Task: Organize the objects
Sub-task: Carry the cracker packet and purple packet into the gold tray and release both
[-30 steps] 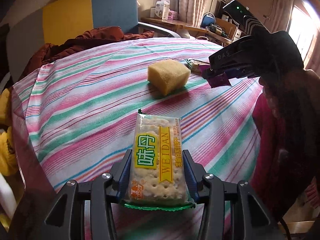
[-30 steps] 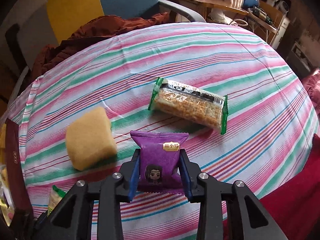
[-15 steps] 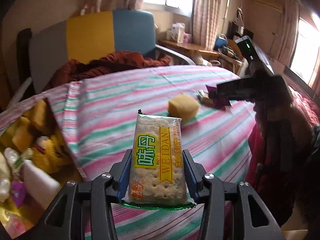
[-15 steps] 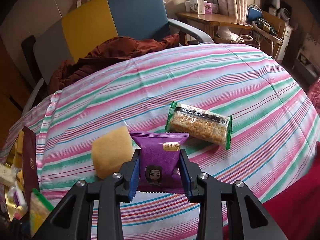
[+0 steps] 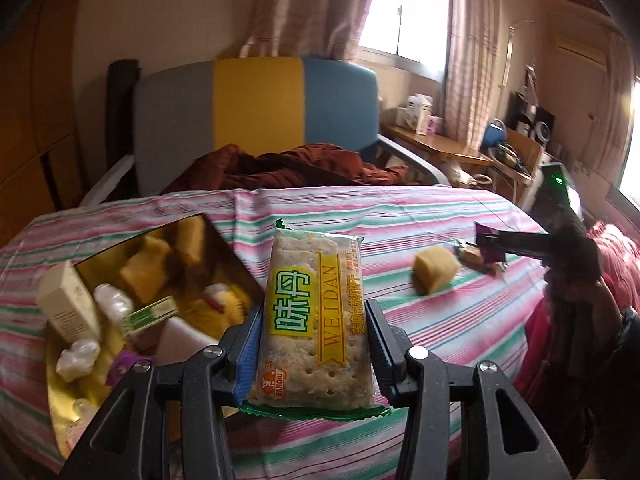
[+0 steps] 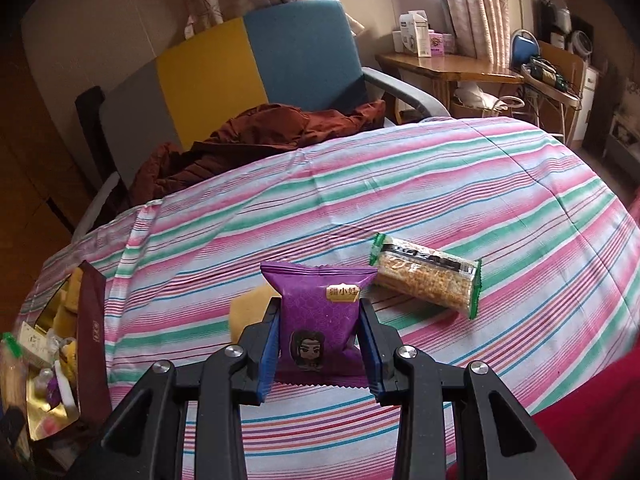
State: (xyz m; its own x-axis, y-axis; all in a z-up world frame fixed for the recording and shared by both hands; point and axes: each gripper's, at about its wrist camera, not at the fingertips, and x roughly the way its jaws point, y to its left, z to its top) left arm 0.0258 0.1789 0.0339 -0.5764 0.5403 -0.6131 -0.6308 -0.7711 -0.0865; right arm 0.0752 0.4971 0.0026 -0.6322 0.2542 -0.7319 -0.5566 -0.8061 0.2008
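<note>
While the left tongs (image 5: 314, 344) clamp the cracker pack (image 5: 316, 316) by its long edges above the desk (image 5: 460, 312), right tongs (image 6: 318, 350) pinch a purple pouch (image 6: 316, 316). Both look light, crinkly, slippery; crackers likely brittle, so side grips suit. Box (image 5: 224, 248) lies just left.

Striped cloth (image 6: 440, 184), pink, green and white, covers table. Behind table: armchair (image 5: 256, 108) with grey, yellow and blue back panels; crumpled rust-brown garment (image 6: 264, 128) on its seat. Wooden side table (image 6: 448, 70) under curtained window (image 5: 404, 8), white carton (image 6: 416, 34) on top. Cluttered shelving at far right.
</note>
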